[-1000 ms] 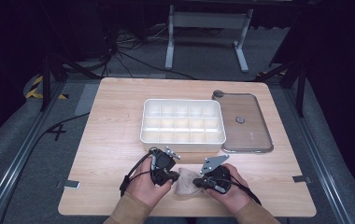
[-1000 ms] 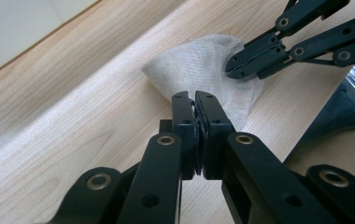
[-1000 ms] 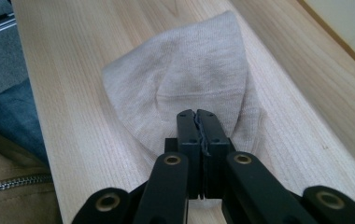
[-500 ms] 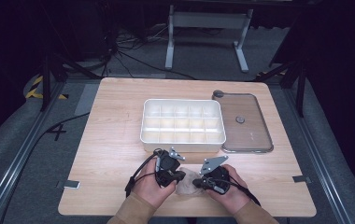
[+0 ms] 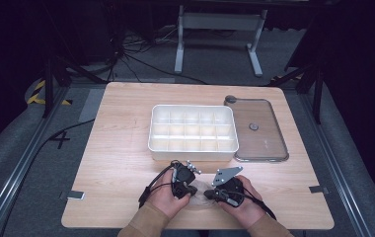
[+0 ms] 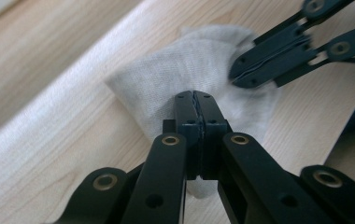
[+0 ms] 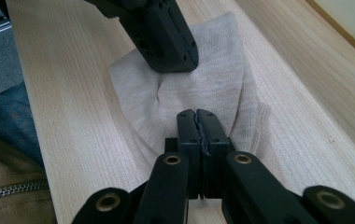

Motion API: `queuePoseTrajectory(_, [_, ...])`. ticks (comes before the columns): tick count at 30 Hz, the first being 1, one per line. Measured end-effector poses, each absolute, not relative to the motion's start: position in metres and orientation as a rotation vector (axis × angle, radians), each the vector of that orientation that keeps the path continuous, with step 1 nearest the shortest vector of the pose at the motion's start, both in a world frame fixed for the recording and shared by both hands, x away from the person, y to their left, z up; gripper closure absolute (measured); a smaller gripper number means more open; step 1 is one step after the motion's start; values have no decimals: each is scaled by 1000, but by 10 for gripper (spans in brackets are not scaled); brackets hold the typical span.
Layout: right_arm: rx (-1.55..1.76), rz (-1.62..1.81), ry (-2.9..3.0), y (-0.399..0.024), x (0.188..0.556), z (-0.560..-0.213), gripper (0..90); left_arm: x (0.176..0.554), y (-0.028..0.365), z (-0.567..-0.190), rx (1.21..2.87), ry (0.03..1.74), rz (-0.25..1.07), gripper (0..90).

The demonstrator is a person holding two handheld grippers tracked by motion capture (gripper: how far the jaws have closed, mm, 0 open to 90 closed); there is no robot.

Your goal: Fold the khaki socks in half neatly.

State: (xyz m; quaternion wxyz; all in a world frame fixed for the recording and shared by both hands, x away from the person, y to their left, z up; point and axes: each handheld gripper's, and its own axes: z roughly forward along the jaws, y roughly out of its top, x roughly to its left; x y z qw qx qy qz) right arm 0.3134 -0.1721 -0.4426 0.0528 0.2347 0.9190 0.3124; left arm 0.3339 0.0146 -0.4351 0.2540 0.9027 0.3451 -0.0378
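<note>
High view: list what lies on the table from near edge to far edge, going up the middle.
The pale cloth pinched between the left gripper and right gripper → the white divided tray → bare wooden table up to its far edge.

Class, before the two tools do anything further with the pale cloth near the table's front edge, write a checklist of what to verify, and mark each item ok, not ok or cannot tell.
1. Left tool shut on the cloth: ok.
2. Right tool shut on the cloth: ok.
3. The two tools grip separate spots, apart from each other: ok.
4. Cloth resting on the table, not hanging over its edge: ok.
5. Compartment tray clear of both tools: ok.
6. Cloth gripped through a single layer: cannot tell.
</note>
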Motion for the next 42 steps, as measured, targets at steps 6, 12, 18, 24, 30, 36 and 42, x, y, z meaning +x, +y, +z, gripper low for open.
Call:
queuePoseTrajectory(6, [735,945,2788,-174,315,-442,897,333,17,-435,2450,935,-120,898])
queuePoseTrajectory(12, [731,941,2782,-176,315,-441,896,330,26,-422,2432,924,-116,896])
queuePoseTrajectory(18, [722,938,2783,-174,315,-438,896,329,36,-418,2426,936,-121,856])
queuePoseTrajectory(24, [703,962,2771,-170,313,-432,896,327,38,-420,2431,941,-168,776])
queuePoseTrajectory(30, [677,982,2772,-165,312,-432,896,325,37,-427,2431,955,-204,712])
queuePoseTrajectory(36, [670,981,2789,-160,314,-437,896,326,36,-436,2439,969,-241,691])
queuePoseTrajectory(42, [682,977,2798,-159,316,-442,896,326,35,-437,2435,972,-246,708])
